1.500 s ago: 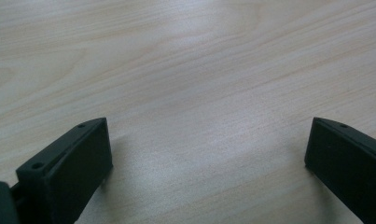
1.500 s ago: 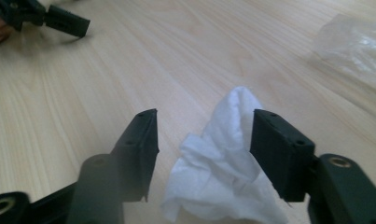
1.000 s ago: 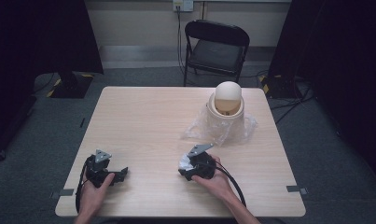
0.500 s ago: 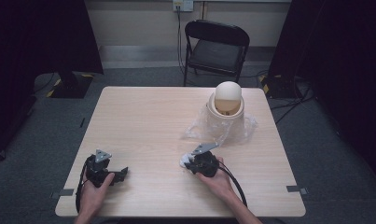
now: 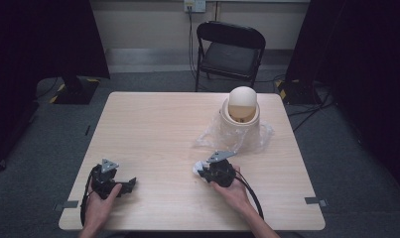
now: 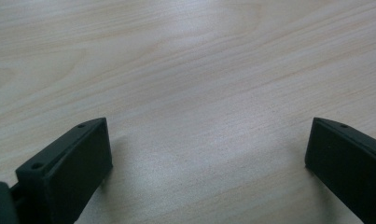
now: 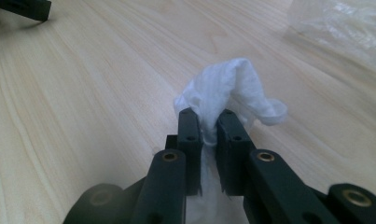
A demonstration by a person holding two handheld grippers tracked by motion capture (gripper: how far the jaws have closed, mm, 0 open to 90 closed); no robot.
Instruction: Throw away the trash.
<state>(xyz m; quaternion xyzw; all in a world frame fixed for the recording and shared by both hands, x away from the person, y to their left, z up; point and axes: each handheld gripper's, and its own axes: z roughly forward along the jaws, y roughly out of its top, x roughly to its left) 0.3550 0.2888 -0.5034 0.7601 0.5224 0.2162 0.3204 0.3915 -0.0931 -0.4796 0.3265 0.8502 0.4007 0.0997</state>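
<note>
Right gripper (image 7: 209, 128) – jaws have just been closing, now pinched on white wipe (image 7: 232, 88) at table's (image 5: 153, 129) near middle | left gripper (image 6: 204, 149) wide open, empty | we judge wipe light, soft, crushable – pinch a bunched fold.

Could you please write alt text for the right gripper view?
The right tongs, two black jaws closed together, pinch a crumpled white tissue just above a pale wooden table. Clear crinkled plastic film lies at the upper right.
</note>
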